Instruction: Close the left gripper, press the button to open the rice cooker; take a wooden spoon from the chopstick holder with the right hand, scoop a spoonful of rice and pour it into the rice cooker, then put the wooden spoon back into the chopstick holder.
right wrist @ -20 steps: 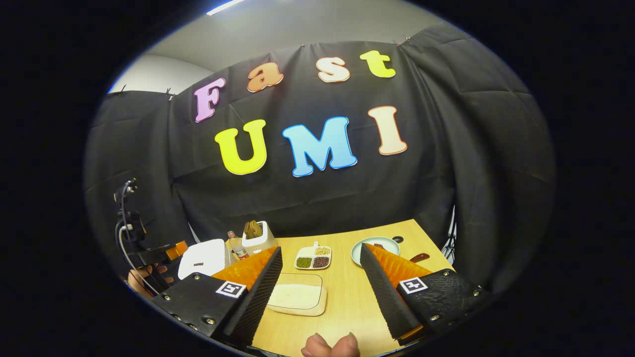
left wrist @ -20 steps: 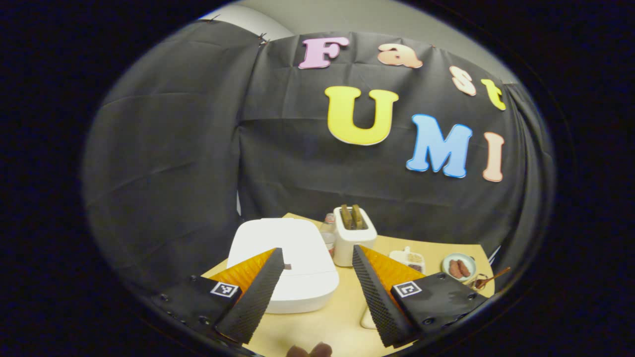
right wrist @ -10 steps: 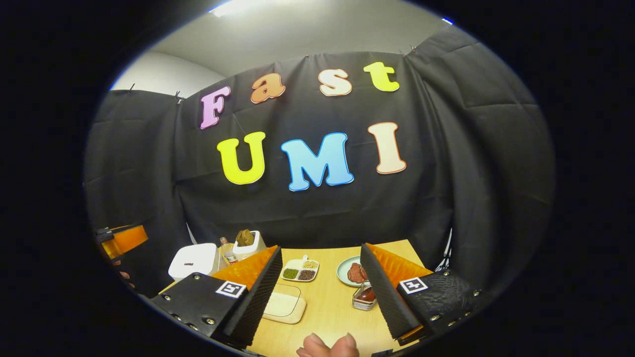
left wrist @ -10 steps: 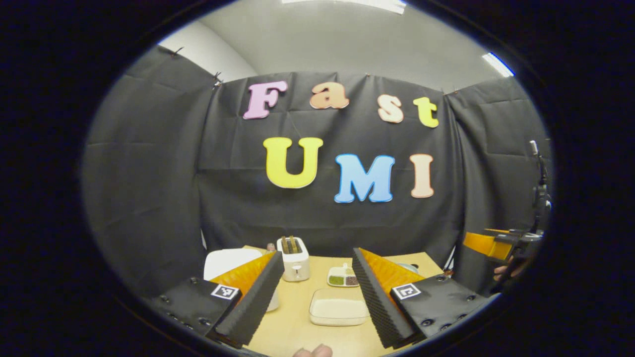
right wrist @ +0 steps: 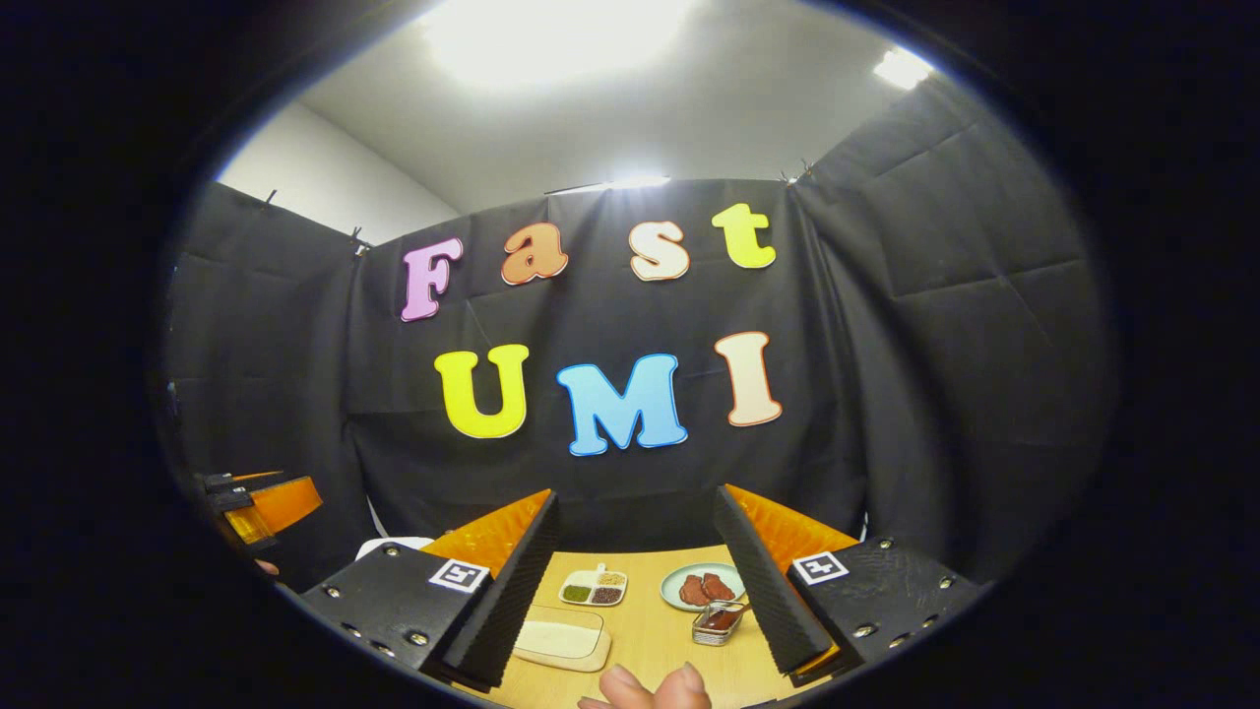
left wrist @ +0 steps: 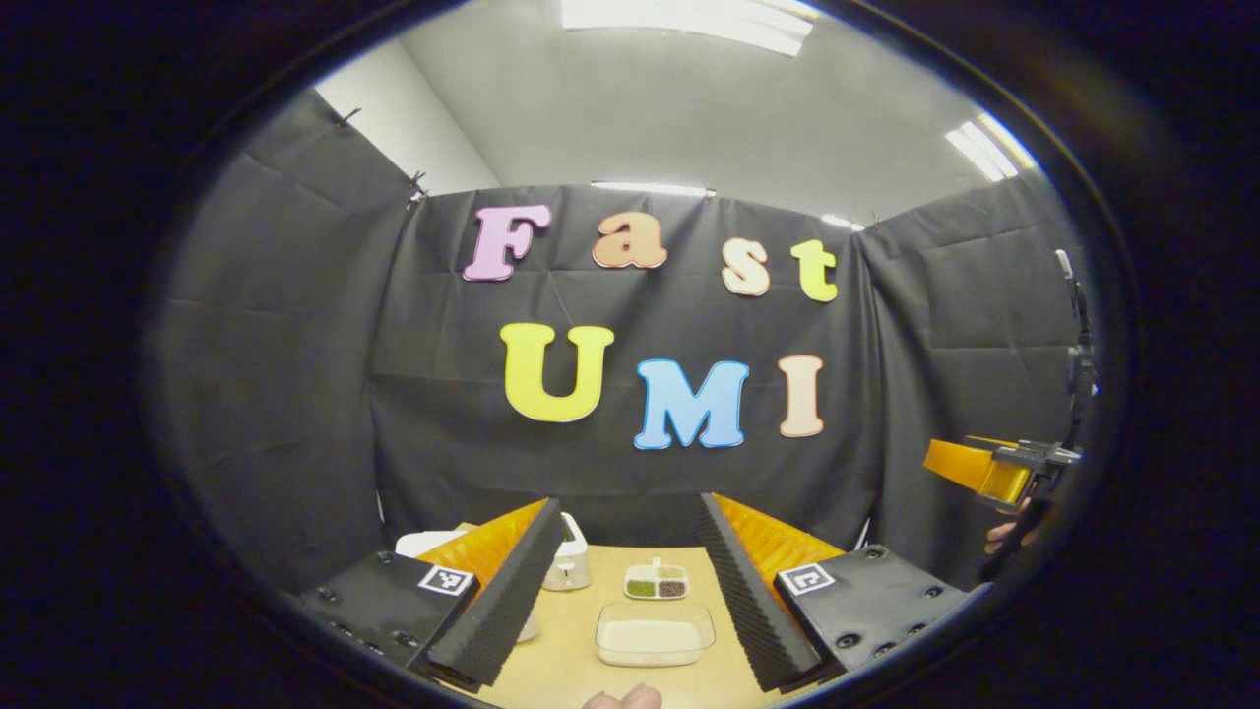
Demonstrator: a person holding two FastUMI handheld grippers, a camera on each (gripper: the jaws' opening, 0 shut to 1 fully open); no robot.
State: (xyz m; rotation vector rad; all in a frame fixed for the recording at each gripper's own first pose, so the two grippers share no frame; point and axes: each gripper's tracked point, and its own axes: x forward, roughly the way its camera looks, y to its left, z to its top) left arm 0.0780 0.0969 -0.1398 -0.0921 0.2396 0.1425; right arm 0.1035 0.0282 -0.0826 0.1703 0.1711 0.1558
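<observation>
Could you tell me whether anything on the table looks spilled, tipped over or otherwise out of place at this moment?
Nothing stands out. The rice tray, the divided dish, the plate and the small holder all sit flat on the table with no spill visible. Both grippers are open and hold nothing.

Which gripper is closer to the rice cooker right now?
Left. The rice cooker sits just behind the left gripper, at its left finger. From the right gripper it lies farther off, at the table's far left.
</observation>
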